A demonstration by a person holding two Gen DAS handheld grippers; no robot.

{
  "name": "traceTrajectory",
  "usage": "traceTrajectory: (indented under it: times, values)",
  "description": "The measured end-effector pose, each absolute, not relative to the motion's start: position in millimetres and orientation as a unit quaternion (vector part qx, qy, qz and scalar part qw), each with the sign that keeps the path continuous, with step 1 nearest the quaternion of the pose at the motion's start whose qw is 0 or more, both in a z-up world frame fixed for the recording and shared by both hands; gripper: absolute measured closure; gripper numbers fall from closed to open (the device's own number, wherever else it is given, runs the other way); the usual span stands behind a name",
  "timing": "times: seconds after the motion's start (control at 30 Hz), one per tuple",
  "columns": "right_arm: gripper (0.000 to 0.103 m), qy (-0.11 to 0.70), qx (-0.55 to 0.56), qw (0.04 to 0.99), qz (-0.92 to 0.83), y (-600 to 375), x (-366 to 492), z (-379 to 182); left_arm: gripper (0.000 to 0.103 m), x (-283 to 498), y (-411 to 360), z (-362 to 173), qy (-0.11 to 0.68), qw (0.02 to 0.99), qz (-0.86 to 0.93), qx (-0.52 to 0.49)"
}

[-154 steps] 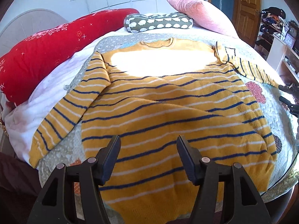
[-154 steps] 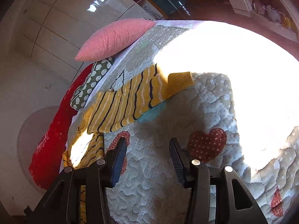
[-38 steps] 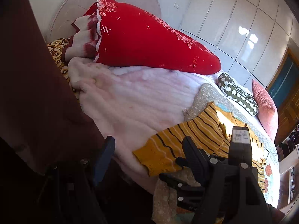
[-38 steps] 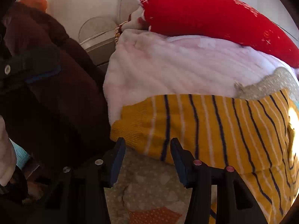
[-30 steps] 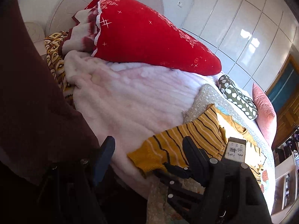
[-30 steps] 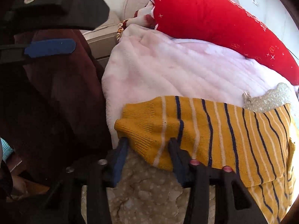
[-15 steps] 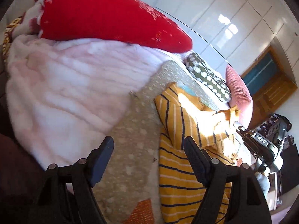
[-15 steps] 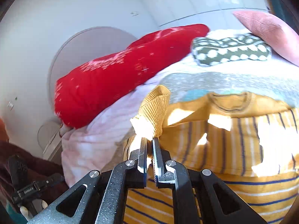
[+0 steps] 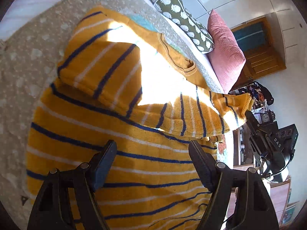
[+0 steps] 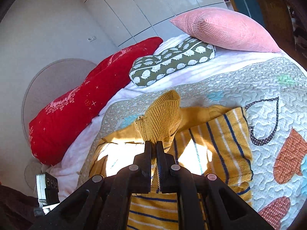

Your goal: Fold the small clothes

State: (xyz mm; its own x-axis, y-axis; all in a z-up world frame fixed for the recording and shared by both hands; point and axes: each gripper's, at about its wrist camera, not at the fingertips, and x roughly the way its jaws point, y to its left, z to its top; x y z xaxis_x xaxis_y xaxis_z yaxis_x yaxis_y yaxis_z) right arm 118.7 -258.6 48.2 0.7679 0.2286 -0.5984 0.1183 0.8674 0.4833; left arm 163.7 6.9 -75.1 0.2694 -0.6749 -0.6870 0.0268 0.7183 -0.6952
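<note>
My right hand-held gripper (image 10: pixel 153 146), at lower centre of its frame, is clamped on the ribbed cuff (image 10: pixel 161 115) of the yellow sweater (image 10: pixel 211 143), and the cuff stands up just above the closed fingertips. My left hand-held gripper (image 9: pixel 152 153) sits at the bottom of its frame with its jaws wide apart and nothing between them, hovering over the lower body of the sweater (image 9: pixel 107 153); I cannot tell whether it touches the knit. The sweater lies spread on the quilt (image 10: pixel 259 80) on the bed, mustard yellow with navy and white stripes, a bright patch of sun across its chest. In the left view one sleeve (image 9: pixel 191 115) is drawn across the body toward the right edge of the frame, where its cuff meets the right hand-held gripper (image 9: pixel 251 118), seen from outside. That view also shows the neckline (image 9: pixel 180 61) at upper centre. The right view shows what the left crops: the whole red bolster (image 10: pixel 92 99) at left, the green patterned cushion (image 10: pixel 168 63) in the middle, the pink pillow (image 10: pixel 226 28) at upper right, and the other sleeve (image 10: pixel 226 134) already folded over the chest.
</note>
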Motion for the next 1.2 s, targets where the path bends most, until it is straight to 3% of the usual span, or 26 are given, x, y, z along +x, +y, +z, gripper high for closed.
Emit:
traceTrajectory:
  times: [0.4, 0.43, 0.5, 0.53, 0.57, 0.6, 0.73, 0.93, 1.1, 1.13, 1.17, 1.2]
  values:
    - [0.097, 0.32, 0.289, 0.901, 0.044, -287, 103, 61, 0.028, 212, 25, -75, 0.54, 0.754, -0.206, -0.312]
    - [0.097, 0.32, 0.288, 0.901, 0.047, -286, 102, 62, 0.032, 218, 26, -76, 0.543, 0.753, -0.201, -0.312]
    - [0.097, 0.322, 0.287, 0.901, 0.051, -286, 101, 61, 0.055, 228, 29, -78, 0.552, 0.75, -0.192, -0.31]
    - [0.097, 0.324, 0.285, 0.901, 0.051, -285, 101, 60, 0.077, 232, 32, -79, 0.556, 0.749, -0.184, -0.31]
    - [0.097, 0.326, 0.282, 0.901, 0.049, -285, 101, 58, 0.09, 235, 36, -78, 0.555, 0.75, -0.176, -0.315]
    - [0.097, 0.329, 0.281, 0.9, 0.047, -285, 102, 55, 0.092, 235, 42, -76, 0.547, 0.754, -0.171, -0.322]
    - [0.097, 0.335, 0.289, 0.896, 0.039, -292, 106, 40, 0.093, 226, 62, -63, 0.505, 0.799, -0.12, -0.303]
    - [0.097, 0.383, 0.28, 0.879, -0.05, -316, 117, -19, 0.093, 216, 62, -87, 0.527, 0.804, -0.089, -0.26]
    - [0.096, 0.374, 0.307, 0.871, -0.082, -338, 91, -32, 0.083, 200, 61, -81, 0.521, 0.811, -0.103, -0.245]
    - [0.089, 0.365, 0.315, 0.873, -0.08, -341, 88, -26, 0.081, 197, 61, -81, 0.519, 0.812, -0.103, -0.249]
    - [0.074, 0.36, 0.322, 0.873, -0.072, -342, 88, -21, 0.078, 197, 60, -81, 0.515, 0.812, -0.103, -0.254]
    - [0.064, 0.359, 0.327, 0.872, -0.059, -341, 92, -16, 0.076, 195, 60, -82, 0.512, 0.812, -0.104, -0.259]
